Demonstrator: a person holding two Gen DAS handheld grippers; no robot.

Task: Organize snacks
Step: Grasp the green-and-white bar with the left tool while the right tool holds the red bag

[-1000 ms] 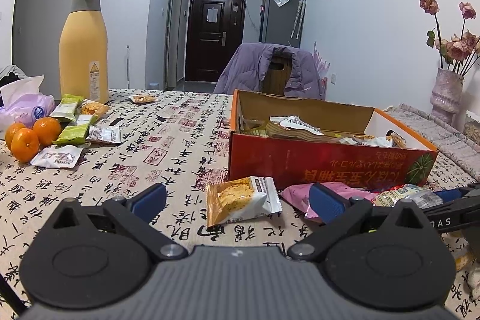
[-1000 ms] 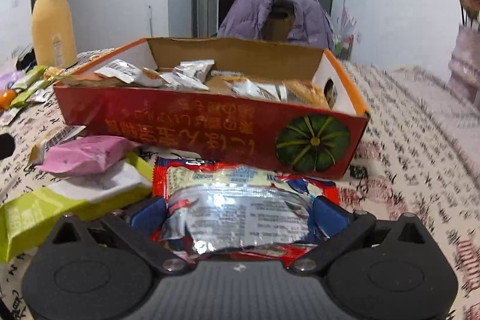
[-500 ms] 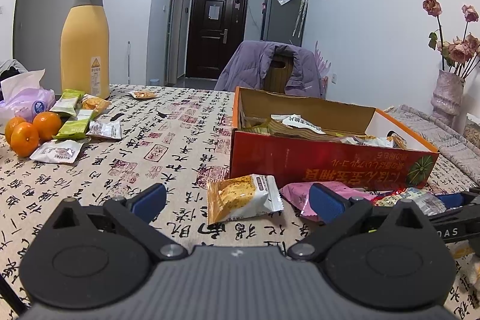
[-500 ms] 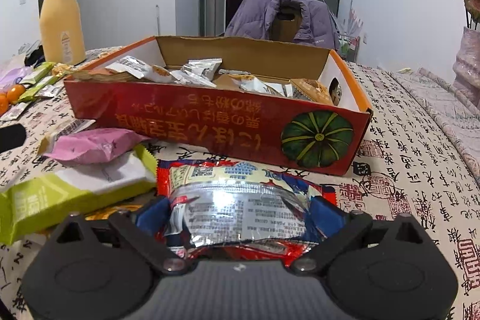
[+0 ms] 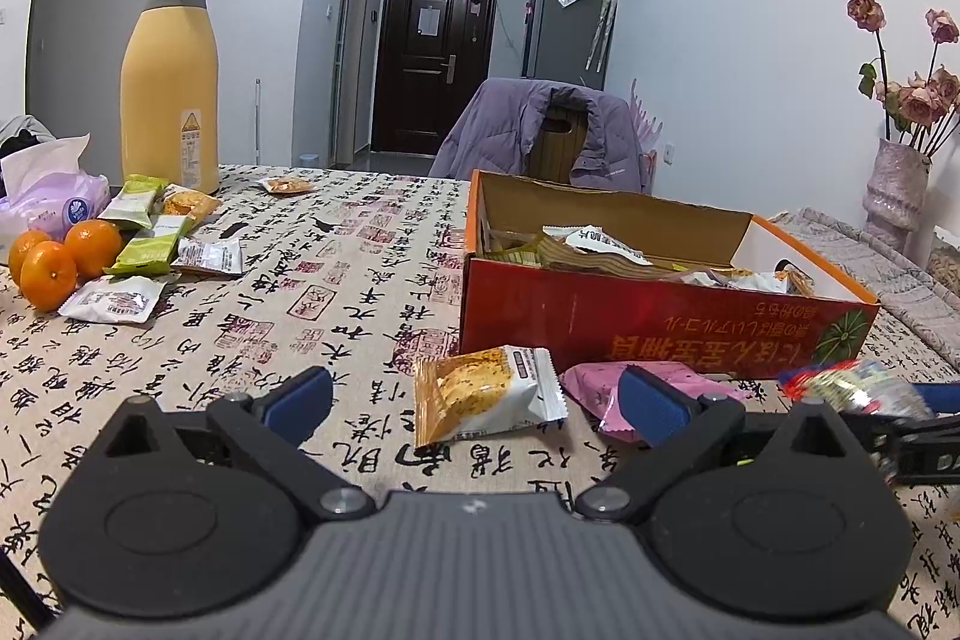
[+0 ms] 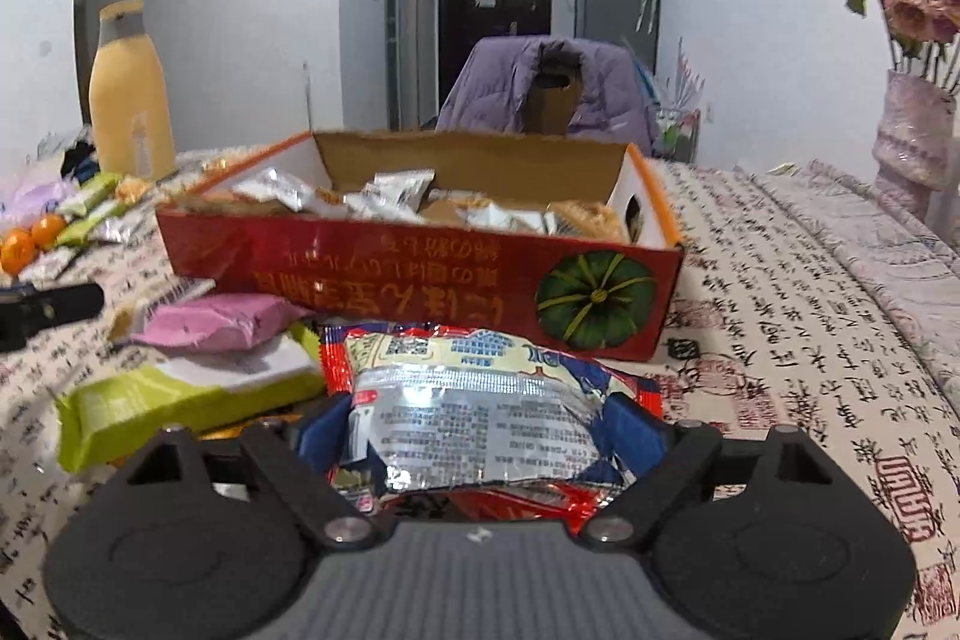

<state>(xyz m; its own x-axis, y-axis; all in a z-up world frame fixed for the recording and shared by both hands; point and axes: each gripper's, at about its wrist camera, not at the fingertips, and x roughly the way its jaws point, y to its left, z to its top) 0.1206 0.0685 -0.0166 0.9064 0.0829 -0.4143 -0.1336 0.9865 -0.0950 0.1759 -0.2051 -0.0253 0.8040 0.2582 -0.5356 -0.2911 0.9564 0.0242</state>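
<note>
**Currently: right gripper closing on foil snack packet, in front of the box**

Red-and-silver foil snack packet sits at lower centre of the right wrist view, between the blue pads of the right gripper. Jaws have just been closing; both pads now meet the packet's sides, which bulge and crumple between them. Same packet appears, blurred, at the right edge of the left wrist view.

Just above the packet in frame: red cardboard box, open-topped, orange rim, green pumpkin print on its near face at the right end. Several small wrapped snacks lie inside it. Packet is near the box's front wall; contact cannot be judged.

Left of the packet: pink packet resting partly on a green-and-white packet, both on the surface, which carries a cloth printed with black calligraphy.

Left gripper fills the bottom of its own view, jaws wide apart, nothing between the pads. An orange-and-white biscuit packet lies on the cloth beyond them, centre frame, beside the pink packet.

Left of frame, left view: three oranges, more green and white packets, tissue pack, tall yellow flask. Right edge: vase of dried roses. Centre background: chair draped with a purple jacket.
</note>
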